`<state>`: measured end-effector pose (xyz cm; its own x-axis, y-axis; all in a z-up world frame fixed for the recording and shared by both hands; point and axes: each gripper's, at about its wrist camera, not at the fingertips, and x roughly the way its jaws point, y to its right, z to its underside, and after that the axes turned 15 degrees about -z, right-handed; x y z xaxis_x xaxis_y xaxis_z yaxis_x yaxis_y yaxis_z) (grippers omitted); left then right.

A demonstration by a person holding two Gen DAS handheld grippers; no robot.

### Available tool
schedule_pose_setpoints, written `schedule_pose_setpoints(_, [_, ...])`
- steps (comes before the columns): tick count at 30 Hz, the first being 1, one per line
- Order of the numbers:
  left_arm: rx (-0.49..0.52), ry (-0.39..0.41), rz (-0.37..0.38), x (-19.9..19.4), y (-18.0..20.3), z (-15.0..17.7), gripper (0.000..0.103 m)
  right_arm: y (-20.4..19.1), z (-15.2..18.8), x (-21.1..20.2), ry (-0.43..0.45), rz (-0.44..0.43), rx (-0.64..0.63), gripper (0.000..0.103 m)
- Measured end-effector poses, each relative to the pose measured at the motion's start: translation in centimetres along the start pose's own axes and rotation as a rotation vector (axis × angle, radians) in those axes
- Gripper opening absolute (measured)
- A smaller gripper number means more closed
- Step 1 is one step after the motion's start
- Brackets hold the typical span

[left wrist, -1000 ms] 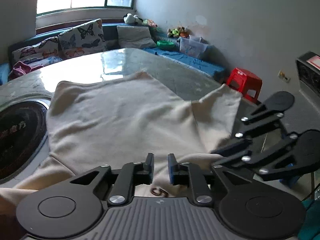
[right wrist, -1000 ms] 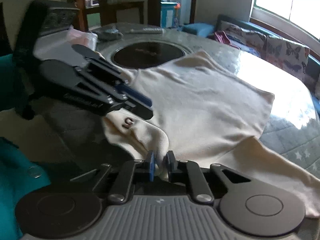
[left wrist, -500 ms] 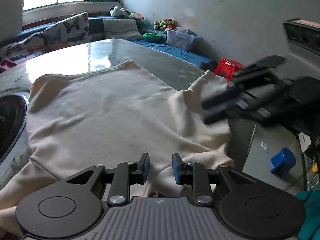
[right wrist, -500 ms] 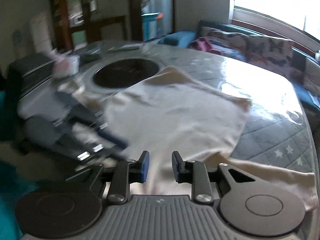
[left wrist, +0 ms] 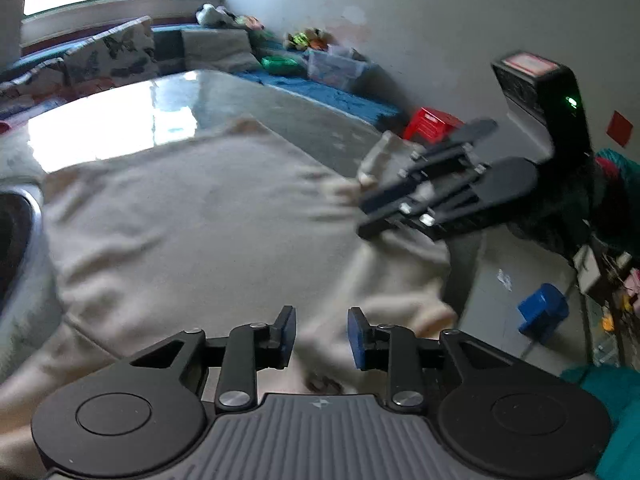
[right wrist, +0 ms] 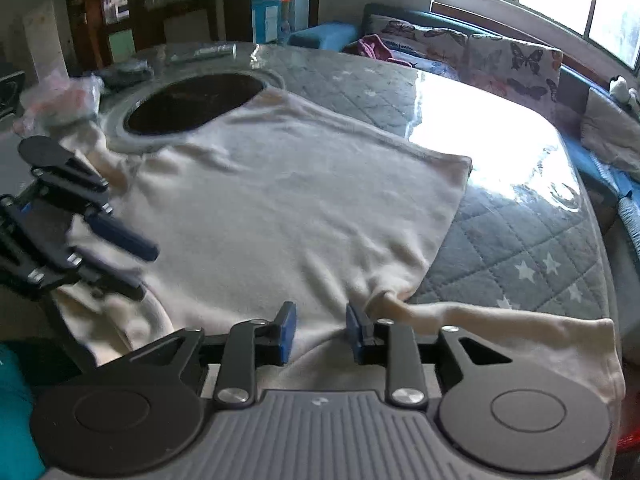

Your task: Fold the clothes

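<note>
A cream sweatshirt (left wrist: 192,216) lies spread on the quilted table; it also shows in the right wrist view (right wrist: 288,204). One sleeve (right wrist: 512,320) trails toward the table's near right edge. My left gripper (left wrist: 322,334) is open and empty just above the garment's near edge; it shows in the right wrist view (right wrist: 140,266) at the left. My right gripper (right wrist: 318,332) is open and empty above the near edge by the sleeve; it shows in the left wrist view (left wrist: 370,214) at the right.
A round black cooktop (right wrist: 192,104) is set in the table (right wrist: 520,240) under the garment's far corner. A plastic bag (right wrist: 60,100) and small items sit beyond it. A bench with cushions (right wrist: 480,56) runs under the window. A red stool (left wrist: 432,124) and blue box (left wrist: 542,312) are on the floor.
Both grippers have opened and let go of the sweatshirt's near edge. They have lifted and drawn back a little; the garment now lies loose on the table.
</note>
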<state>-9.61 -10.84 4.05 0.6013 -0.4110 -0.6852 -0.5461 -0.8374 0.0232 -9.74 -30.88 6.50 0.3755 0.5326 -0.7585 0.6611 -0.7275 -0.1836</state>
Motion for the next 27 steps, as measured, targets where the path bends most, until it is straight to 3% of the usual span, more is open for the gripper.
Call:
schedule_pose_setpoints(6, [-0.134, 0.042, -0.167, 1.2, -5.0, -4.7, 0.031, 2.8, -2.4, -0.1, 0.060, 0.032, 0.040, 0.034])
schedule_pose_setpoints(11, [-0.206, 0.021, -0.297, 4.3, -9.5, -7.8, 0.031, 7.7, -4.4, 1.5, 0.093, 0.098, 0.131, 0.034])
schedule_pose_setpoints(16, [-0.235, -0.021, -0.330, 7.2, -12.0, -9.0, 0.031, 12.3, -6.2, 3.2, 0.118, 0.083, 0.236, 0.033])
schedule_pose_setpoints(21, [-0.227, -0.063, -0.365, 9.3, -13.1, -9.1, 0.030, 13.9, -7.9, 5.4, 0.089, 0.089, 0.223, 0.010])
schedule_pose_setpoints(27, [-0.214, -0.074, -0.410, 11.3, -15.2, -9.8, 0.030, 15.2, -10.4, 7.3, 0.062, 0.118, 0.162, 0.005])
